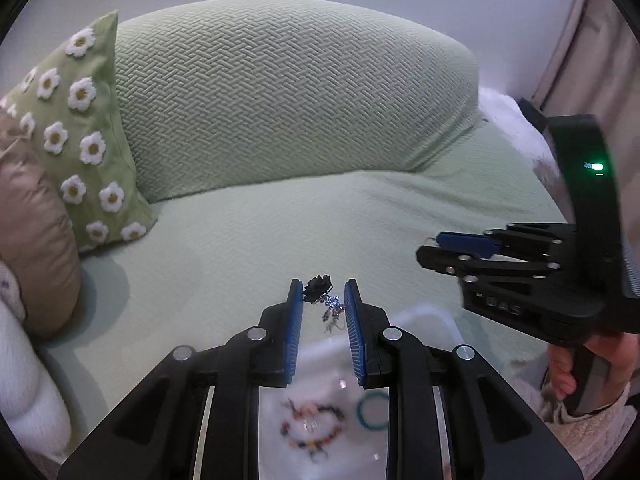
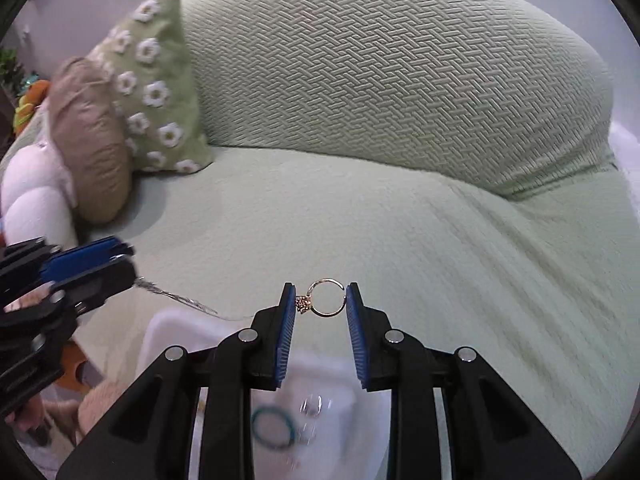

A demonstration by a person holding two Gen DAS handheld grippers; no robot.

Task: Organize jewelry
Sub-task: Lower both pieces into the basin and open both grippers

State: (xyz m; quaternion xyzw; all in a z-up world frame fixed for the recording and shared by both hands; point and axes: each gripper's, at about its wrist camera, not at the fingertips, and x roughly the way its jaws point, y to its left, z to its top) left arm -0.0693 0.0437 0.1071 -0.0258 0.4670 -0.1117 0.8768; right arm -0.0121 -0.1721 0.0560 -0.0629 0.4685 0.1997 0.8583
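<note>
My left gripper (image 1: pixel 323 300) is shut on a dangling earring (image 1: pixel 320 294) with a black flower top and silver pendants, held above a clear plastic box (image 1: pixel 424 320). A beaded bracelet (image 1: pixel 312 428) and a teal ring (image 1: pixel 374 412) lie blurred in the box. My right gripper (image 2: pixel 320 300) is shut on a gold ring (image 2: pixel 326 297) with a small stone cluster, also over the box (image 2: pixel 168 328). The right gripper also shows in the left wrist view (image 1: pixel 434 246), and the left gripper shows in the right wrist view (image 2: pixel 120 260) with the earring's silver strands (image 2: pixel 176 298) trailing from it.
A light green sofa seat (image 1: pixel 260 240) and back cushion (image 1: pixel 296 92) fill the scene. A daisy pillow (image 1: pixel 80 132), a tan pillow (image 1: pixel 32 232) and a white cushion (image 1: pixel 24 380) sit at the left. A hand (image 1: pixel 568 372) holds the right gripper.
</note>
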